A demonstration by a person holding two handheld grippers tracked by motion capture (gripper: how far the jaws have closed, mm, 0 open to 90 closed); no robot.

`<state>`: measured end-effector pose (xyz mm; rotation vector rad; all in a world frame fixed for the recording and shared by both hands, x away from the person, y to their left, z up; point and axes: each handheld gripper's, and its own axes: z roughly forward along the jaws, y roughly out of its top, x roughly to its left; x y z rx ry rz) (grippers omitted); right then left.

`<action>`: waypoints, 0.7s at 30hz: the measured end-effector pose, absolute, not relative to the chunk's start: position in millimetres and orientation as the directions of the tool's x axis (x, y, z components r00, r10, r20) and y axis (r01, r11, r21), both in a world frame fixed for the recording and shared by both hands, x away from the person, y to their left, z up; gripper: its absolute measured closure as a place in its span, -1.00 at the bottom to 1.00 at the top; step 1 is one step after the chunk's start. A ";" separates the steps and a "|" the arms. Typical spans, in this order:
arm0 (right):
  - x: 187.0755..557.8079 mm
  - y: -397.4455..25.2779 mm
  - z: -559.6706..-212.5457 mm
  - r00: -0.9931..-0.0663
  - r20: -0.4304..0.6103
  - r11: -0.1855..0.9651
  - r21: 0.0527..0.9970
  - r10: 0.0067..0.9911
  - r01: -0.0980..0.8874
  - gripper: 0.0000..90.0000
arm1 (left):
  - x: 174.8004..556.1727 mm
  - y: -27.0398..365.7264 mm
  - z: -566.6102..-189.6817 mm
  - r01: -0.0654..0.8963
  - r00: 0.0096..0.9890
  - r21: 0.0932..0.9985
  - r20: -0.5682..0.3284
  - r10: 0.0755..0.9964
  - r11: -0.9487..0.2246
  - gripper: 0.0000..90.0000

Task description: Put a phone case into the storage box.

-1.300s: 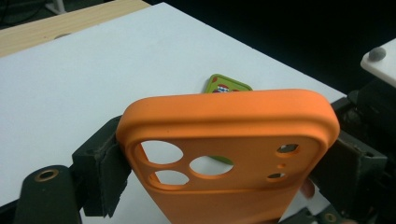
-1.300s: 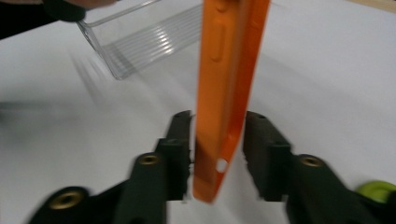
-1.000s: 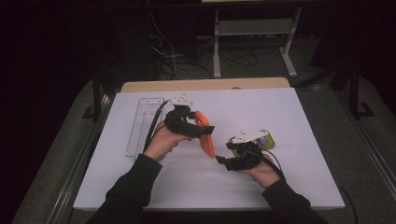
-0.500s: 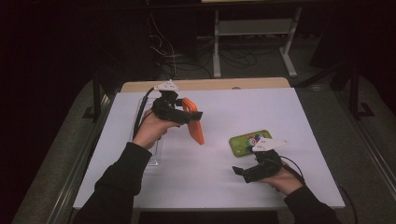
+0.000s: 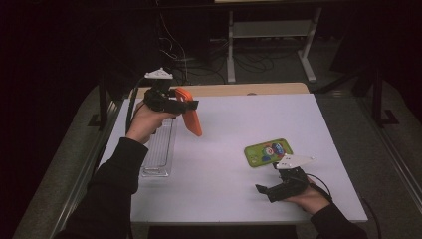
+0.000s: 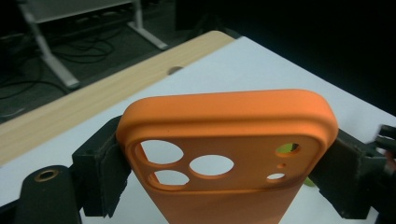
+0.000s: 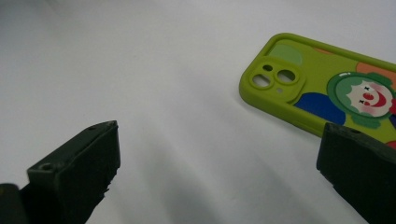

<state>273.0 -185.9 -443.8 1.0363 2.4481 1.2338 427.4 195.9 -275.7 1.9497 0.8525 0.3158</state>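
An orange phone case (image 5: 190,110) hangs in the air over the table's far left, clamped across its width by my left gripper (image 5: 185,105). Up close its camera cutouts face the lens, with the orange phone case (image 6: 233,140) held between both black pads. A green phone case (image 5: 268,152) printed with a clown face lies flat at the right of the table. My right gripper (image 5: 264,191) stands open low near the front edge, just short of that green case (image 7: 327,88), with nothing between its jaws.
A clear plastic rack (image 5: 160,147) lies along the left side of the white table (image 5: 234,124). A strip of bare wood (image 5: 224,89) edges the far side. Beyond it stand a metal frame (image 5: 271,45) and loose cables on a dark floor.
My left gripper has carried the orange case up and toward the far left. My right gripper has pulled back toward the front edge, leaving the green case lying flat on the table.
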 end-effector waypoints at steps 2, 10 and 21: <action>273.2 -185.9 -443.2 -0.726 0.122 0.397 0.770 0.676 0.499 -1.00 | 430.4 201.4 -271.2 0.431 0.714 0.852 -0.119 0.690 -0.299 -0.67; 273.2 -185.3 -442.2 -0.724 0.117 0.394 0.775 0.680 0.494 -1.00 | 445.7 220.5 -257.1 0.439 0.650 0.850 -0.077 0.756 -0.291 -0.67; 272.9 -185.0 -441.4 -0.721 0.113 0.396 0.772 0.684 0.497 -1.00 | 473.6 238.4 -265.6 0.484 0.502 0.825 0.011 0.865 -0.291 -0.67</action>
